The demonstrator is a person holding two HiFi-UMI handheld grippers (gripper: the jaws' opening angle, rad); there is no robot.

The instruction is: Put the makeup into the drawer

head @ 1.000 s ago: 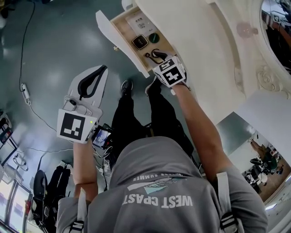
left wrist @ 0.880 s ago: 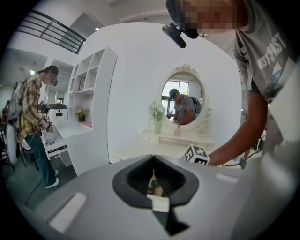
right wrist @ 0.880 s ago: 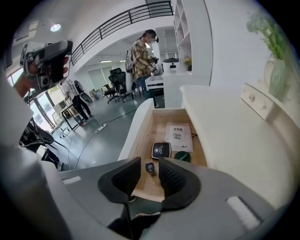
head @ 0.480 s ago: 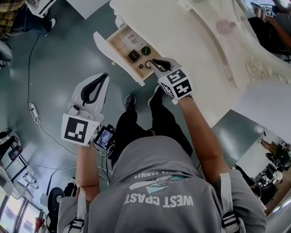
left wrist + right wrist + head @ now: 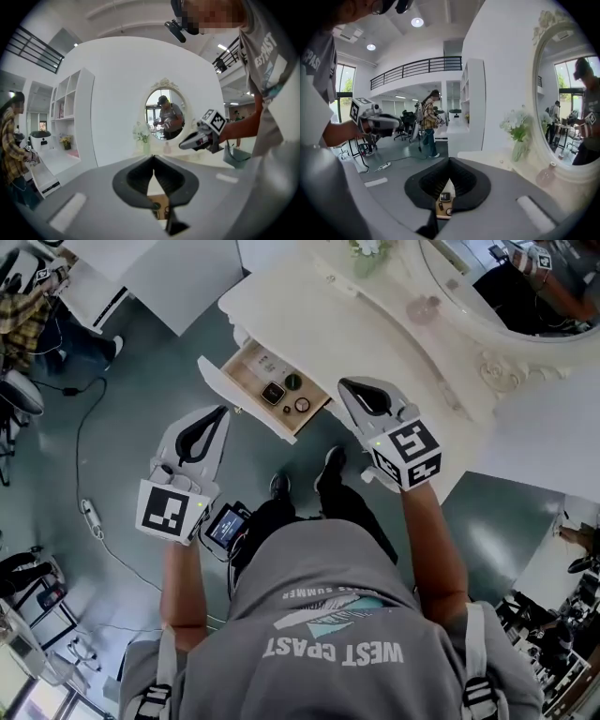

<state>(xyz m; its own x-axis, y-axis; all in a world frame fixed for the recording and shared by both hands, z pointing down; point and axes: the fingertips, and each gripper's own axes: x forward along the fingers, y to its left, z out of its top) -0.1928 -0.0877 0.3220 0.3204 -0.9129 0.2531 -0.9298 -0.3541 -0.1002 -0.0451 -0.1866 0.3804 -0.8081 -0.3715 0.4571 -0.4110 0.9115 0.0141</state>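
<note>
Head view, progress: three makeup pieces already lie in the open white drawer with a wooden floor (image 5: 234,396). The putting-in looks largely done, though the drawer is not yet shut.
Head view, drawer contents: a square black compact (image 5: 273,393), a round dark-green pot (image 5: 293,382) and a small round pale-rimmed case (image 5: 302,405), close together but apart.
Head view, tabletop: a small pink glass bottle (image 5: 424,307) stands on the white dressing table (image 5: 309,315). Whether it counts as makeup to be put away, I cannot tell.
Head view, tongs: left gripper (image 5: 219,412) and right gripper (image 5: 346,386) hang above the floor on either side of the drawer, clear of it.
Left gripper view, jaws: tips meet, nothing between them.
Right gripper view, jaws: closed and empty, with the compact visible far below in the drawer.
</note>
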